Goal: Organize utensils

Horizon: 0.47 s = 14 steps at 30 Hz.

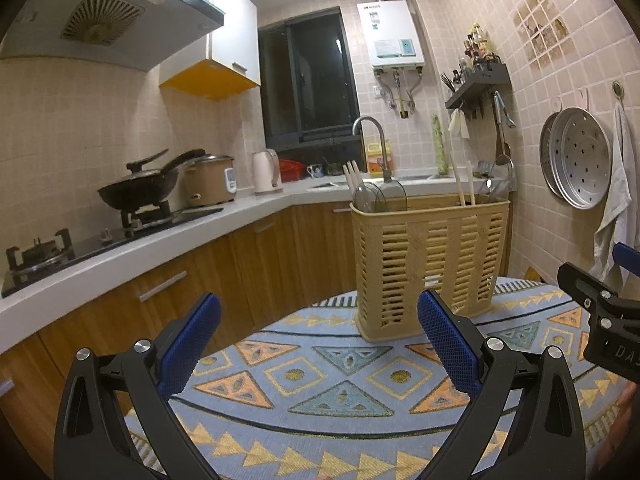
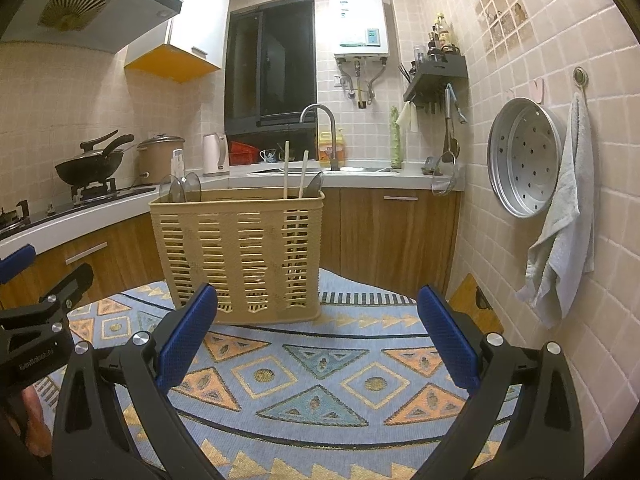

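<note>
Both grippers spread, holding nothing: left gripper (image 1: 318,316), right gripper (image 2: 318,312). Beige basket (image 1: 430,256) upright on patterned cloth (image 1: 320,384), chopsticks (image 2: 294,174) and spoons (image 1: 378,196) standing inside. Only right view shows wooden board (image 2: 476,308) by wall.

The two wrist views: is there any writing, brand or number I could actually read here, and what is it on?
"DA", cut off by the frame edge: on the right gripper body.
Small white print on the left gripper body: too blurred to read.
Red logo and panel labels on the water heater: too small.
Label on the yellow bottle: too blurred.
</note>
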{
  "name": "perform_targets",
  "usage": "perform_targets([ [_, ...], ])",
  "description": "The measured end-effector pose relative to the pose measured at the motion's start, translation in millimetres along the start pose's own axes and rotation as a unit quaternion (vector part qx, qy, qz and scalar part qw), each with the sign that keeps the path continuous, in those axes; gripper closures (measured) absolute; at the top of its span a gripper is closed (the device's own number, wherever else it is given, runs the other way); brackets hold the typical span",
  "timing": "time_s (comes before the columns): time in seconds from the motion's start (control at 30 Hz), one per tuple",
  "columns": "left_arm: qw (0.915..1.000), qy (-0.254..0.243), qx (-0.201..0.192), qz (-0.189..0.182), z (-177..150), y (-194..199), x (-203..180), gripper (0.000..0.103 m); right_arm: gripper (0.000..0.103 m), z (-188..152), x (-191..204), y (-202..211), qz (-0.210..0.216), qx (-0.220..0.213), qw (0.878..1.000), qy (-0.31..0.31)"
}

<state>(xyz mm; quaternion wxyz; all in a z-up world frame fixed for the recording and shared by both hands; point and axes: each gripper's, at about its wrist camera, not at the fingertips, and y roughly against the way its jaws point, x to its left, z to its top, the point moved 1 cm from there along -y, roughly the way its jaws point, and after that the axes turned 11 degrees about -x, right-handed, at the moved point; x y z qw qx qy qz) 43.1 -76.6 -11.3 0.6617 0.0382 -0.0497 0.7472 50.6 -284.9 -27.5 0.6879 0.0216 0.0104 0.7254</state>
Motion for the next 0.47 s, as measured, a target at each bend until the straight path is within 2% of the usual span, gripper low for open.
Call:
perform_targets([
  [0.13,0.9999,0.004,-0.010,0.000,1.7,3.1,3.8,0.008,0.007,-0.7,0.7,-0.1,0.001,0.001,1.000,0.003],
  [0.33,0.9996,0.026,0.000,-0.013,2.8,1.2,11.1,0.007,0.007,-0.8,-1.0,-0.4,0.000,0.002,1.000,-0.002],
  [0.47,0.9997,0.022,0.004,-0.012,2.5,-0.4,10.6,0.007,0.007,-1.1,-0.8,-0.4,0.000,0.003,1.000,-0.001],
])
